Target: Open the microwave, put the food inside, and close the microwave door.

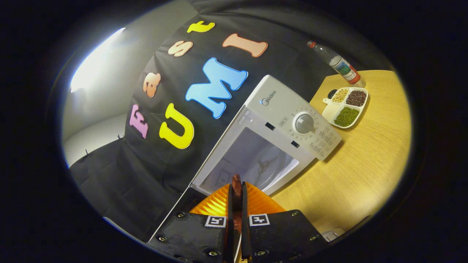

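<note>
A white microwave [292, 109] stands on the wooden table [365, 164] with its door [172, 215] swung open to the left, so the pale cavity [252, 160] with its glass turntable shows. My gripper [237, 197] is shut on a thin reddish-brown piece of food [237, 184], which sticks up between the two fingers. The food is held just in front of the cavity opening. The whole view is tilted, so the microwave leans.
A white divided dish [345, 106] of beans and seeds sits on the table to the right of the microwave. A clear bottle [338, 62] with a red cap lies behind that dish. A small white object [331, 233] peeks out near the right finger.
</note>
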The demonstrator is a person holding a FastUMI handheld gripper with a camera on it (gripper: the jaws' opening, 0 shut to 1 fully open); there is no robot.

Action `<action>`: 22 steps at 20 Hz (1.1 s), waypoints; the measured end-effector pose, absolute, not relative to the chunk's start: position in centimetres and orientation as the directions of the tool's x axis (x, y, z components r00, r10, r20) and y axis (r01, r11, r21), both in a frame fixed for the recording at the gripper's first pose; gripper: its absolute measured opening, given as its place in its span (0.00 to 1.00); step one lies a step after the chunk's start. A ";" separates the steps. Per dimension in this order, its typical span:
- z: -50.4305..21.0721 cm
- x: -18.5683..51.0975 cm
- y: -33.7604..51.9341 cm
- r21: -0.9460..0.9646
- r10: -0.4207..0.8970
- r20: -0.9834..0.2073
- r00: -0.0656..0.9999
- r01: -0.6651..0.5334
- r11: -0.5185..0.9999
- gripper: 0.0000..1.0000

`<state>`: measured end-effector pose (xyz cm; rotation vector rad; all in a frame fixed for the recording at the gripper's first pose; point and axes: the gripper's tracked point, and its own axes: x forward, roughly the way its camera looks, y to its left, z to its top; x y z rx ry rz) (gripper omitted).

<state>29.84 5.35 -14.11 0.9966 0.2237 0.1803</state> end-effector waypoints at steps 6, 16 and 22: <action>-16.2 36.5 9.5 0.814 0.202 -0.164 0.966 0.017 0.581 0.08; -18.0 47.1 11.3 0.815 0.032 -0.152 0.988 0.107 0.570 0.08; -22.1 50.1 10.5 0.778 -0.064 -0.191 0.979 0.191 0.598 0.20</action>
